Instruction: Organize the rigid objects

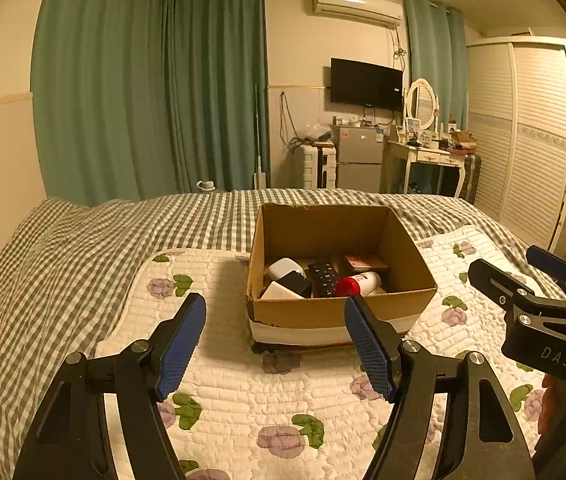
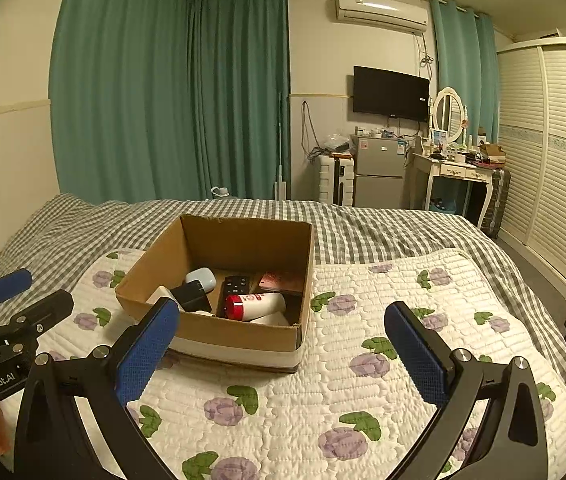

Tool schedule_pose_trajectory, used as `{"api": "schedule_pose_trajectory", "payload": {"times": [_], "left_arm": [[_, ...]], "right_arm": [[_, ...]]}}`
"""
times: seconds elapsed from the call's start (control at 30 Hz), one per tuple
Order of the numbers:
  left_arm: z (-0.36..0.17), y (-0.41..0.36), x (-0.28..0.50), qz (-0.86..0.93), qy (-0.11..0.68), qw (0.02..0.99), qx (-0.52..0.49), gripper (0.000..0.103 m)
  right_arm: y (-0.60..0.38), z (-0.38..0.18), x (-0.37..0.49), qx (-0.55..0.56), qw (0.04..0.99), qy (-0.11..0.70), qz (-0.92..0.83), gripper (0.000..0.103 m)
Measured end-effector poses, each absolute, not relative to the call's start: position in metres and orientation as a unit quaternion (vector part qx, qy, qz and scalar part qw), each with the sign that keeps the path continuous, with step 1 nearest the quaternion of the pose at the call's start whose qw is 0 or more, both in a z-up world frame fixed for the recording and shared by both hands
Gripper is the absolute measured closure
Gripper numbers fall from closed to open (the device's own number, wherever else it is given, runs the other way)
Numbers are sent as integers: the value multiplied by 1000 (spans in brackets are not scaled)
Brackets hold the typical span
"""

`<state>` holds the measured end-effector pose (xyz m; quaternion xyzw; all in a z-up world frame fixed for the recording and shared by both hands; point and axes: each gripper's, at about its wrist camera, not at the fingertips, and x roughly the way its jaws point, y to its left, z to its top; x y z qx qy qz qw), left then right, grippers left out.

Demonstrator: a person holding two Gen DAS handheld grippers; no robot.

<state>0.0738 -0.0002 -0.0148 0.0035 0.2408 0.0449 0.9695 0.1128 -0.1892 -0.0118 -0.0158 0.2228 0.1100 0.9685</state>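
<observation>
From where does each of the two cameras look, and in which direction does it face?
Left wrist: on the left gripper, facing across the bed to the open brown cardboard box; the right gripper shows at its right edge.
Right wrist: on the right gripper, facing likewise; the left gripper shows at left.
Shared: box, white bottle with red cap.

Open cardboard box (image 1: pixel 339 312) on quilt, red-capped white bottle (image 1: pixel 359 283) lying inside.

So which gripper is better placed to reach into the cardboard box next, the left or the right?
Probably the left gripper. Its open jaws point nearly straight at the cardboard box, above the near wall. The right gripper, also open, has the box off toward its left finger, so it would need to swing sideways first.
</observation>
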Motion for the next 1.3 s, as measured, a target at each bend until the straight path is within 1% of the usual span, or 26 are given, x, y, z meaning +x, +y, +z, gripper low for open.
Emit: {"api": "schedule_pose_trajectory", "payload": {"times": [0.73, 1.3], "left_arm": [[-16, 0, 78, 41, 255, 966, 8, 28], [-17, 2, 76, 46, 251, 967, 5, 28]], "right_arm": [[-188, -15, 113, -16, 968, 226, 107, 0], [-187, -19, 112, -18, 968, 227, 103, 0]]}}
